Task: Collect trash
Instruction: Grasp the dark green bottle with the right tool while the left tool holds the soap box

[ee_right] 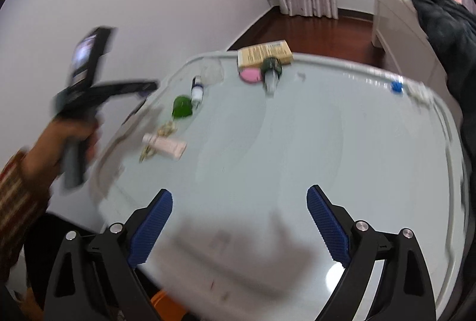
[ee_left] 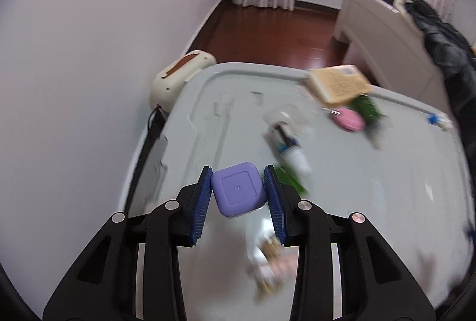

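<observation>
My left gripper point(ee_left: 238, 193) is shut on a small purple square box point(ee_left: 238, 190) and holds it above the grey table point(ee_left: 357, 187). In the right wrist view the left gripper's handle and hand point(ee_right: 80, 113) are at the table's left edge, blurred. My right gripper point(ee_right: 239, 220) is open and empty over the near part of the table point(ee_right: 297, 157). Trash lies on the table: a pink tube point(ee_right: 165, 144), a green piece point(ee_right: 182, 107), a small white bottle point(ee_right: 196, 90), a pink disc point(ee_right: 251, 74) and a dark green bottle point(ee_right: 270, 68).
A tan flat box point(ee_right: 264, 53) lies at the table's far edge, with a blue cap point(ee_right: 396, 86) at the far right. A cream appliance point(ee_left: 178, 77) stands beside the table by the white wall. A white bed frame with dark clothing point(ee_left: 431, 32) is to the right.
</observation>
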`<state>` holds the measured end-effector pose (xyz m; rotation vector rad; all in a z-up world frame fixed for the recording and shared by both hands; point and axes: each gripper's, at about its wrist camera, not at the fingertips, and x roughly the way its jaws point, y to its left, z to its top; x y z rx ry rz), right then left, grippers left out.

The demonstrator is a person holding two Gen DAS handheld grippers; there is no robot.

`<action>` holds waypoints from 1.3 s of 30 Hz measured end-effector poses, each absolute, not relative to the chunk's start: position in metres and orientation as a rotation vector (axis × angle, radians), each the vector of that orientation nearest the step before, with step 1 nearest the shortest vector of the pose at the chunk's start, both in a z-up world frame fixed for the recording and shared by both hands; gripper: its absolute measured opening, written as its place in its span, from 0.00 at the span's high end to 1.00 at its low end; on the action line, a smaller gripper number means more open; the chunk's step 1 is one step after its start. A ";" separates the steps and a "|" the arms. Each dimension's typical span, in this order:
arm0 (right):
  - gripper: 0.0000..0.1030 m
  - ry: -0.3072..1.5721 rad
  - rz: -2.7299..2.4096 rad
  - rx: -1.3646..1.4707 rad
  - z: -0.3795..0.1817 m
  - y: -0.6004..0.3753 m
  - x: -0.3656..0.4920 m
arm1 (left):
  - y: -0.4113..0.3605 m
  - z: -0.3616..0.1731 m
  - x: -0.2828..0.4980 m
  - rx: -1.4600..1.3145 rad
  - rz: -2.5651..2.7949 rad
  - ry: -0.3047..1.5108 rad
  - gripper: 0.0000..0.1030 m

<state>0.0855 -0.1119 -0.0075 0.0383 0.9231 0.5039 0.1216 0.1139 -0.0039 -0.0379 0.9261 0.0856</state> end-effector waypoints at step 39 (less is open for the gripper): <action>0.12 1.071 0.364 -0.042 -0.079 -0.037 0.330 | 0.071 0.005 0.093 -0.033 -0.153 0.874 0.65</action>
